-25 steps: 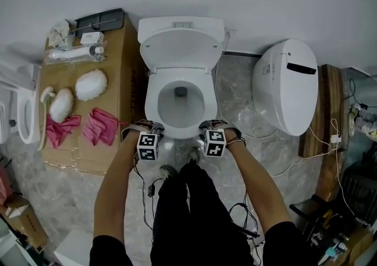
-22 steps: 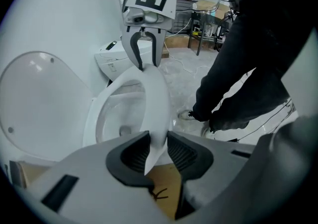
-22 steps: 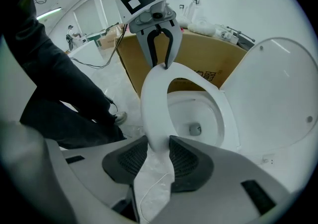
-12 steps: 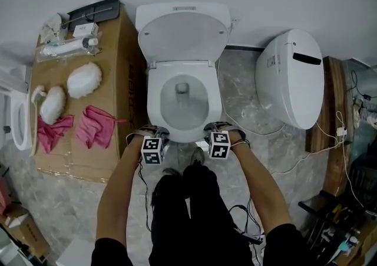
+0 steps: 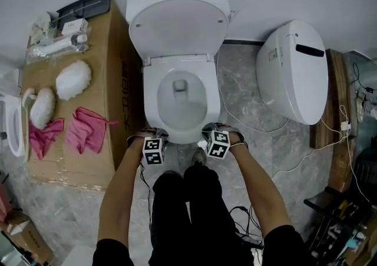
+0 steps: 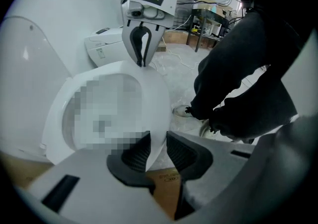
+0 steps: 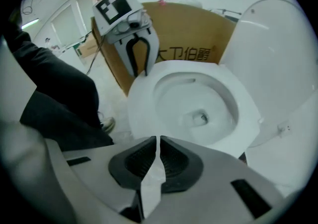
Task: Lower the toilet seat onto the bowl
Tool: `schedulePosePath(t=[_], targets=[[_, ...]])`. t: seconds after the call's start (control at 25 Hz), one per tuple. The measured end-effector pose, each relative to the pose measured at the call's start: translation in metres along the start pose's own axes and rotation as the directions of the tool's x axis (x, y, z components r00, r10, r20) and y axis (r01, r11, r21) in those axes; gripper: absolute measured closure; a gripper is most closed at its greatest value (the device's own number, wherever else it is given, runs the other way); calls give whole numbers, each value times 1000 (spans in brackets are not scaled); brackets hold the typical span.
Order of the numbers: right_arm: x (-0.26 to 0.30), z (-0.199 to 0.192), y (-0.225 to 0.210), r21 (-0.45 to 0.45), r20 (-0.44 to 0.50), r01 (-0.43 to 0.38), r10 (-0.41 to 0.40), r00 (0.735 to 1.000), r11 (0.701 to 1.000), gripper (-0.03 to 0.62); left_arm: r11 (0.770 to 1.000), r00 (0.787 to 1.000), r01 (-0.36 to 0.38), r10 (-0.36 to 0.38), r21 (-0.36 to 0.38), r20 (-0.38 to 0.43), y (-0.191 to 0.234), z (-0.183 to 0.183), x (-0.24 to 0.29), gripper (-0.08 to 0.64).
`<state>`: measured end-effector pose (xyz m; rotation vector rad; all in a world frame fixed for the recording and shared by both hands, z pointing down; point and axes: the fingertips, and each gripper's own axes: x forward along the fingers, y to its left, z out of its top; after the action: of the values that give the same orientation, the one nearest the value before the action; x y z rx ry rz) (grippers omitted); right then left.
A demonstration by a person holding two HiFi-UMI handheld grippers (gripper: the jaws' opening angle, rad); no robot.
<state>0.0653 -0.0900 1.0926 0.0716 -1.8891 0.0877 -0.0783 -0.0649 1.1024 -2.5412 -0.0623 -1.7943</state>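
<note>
White toilet seat (image 5: 152,97) lies flat on the bowl (image 5: 179,108), with the lid (image 5: 178,26) raised against the wall behind it. Both tongs sit at the seat's front edge, one at each side. The left tongs (image 6: 158,141) stand wide and are closing, with the seat's rim between the pads. The right tongs (image 7: 158,144) are closing to a thin slit. White shows through it, but I cannot tell whether anything is pinched.
</note>
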Motion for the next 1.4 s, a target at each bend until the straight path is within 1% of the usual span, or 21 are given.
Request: schedulePosePath(t=[0.04,0.12,0.28,0.56,0.64,0.68,0.72,0.76,0.8,0.84,0.88,0.96,1.0,1.04,1.08,1.16,1.2,1.28,1.32,1.4], targets=[[2,1,-5,26,14,19,-19,1000,999,548,1000,1000,3,-3,-10,-2,-1,-2,6,454],[7,1,-11,54,14,22,-22,1000,998,546,999,1000,10,-10,-37,-3,0,-5,16,457],[16,-1,-9,64,-1,-11,11,1000,998,546,997,1000,12,-13,-82,-3,2,-10,30,469],[19,0,3,78,13,-34,34,999,996,546,991,999,31,-33,-130,-11,4,-17,42,479],[17,0,7,88,9,-28,27,1000,996,546,989,1000,8,-12,-149,-23,6,-17,42,481],[14,1,8,103,11,-20,19,1000,995,546,986,1000,-16,12,-164,-23,9,-15,38,509],[8,4,8,130,20,-9,7,1000,991,546,982,999,-44,42,-184,-16,12,-11,31,520],[-1,8,8,180,39,0,-7,999,984,546,976,998,-68,70,-209,-1,14,-4,20,532],[-13,13,6,251,66,5,-22,998,968,548,967,996,-84,91,-240,20,15,4,8,535],[-27,18,4,335,96,9,-44,994,942,548,957,993,-95,111,-276,43,16,12,-7,537],[-43,22,0,417,121,18,-75,990,909,551,944,989,-106,133,-311,67,18,21,-23,538],[-83,32,-10,549,151,56,-164,975,834,558,912,973,-134,195,-387,123,24,42,-62,542],[-106,38,-15,597,161,78,-214,963,799,560,889,959,-146,234,-435,157,28,53,-85,546],[-129,45,-20,635,171,98,-263,949,766,561,857,942,-149,275,-493,193,32,64,-110,549],[-154,53,-23,667,183,114,-310,933,737,563,818,920,-142,316,-557,230,36,74,-136,551],[-205,71,-28,719,214,130,-396,893,682,563,734,871,-118,399,-668,285,39,95,-189,551],[-233,80,-29,744,228,134,-437,870,655,565,700,845,-117,443,-705,299,39,106,-216,551],[-289,96,-28,784,246,140,-510,824,604,565,644,789,-146,533,-751,304,39,124,-271,551],[-317,105,-27,796,255,143,-541,802,588,565,616,757,-164,580,-771,302,40,133,-301,551],[-370,122,-26,809,280,152,-600,749,568,565,548,681,-194,672,-814,290,42,148,-363,551]])
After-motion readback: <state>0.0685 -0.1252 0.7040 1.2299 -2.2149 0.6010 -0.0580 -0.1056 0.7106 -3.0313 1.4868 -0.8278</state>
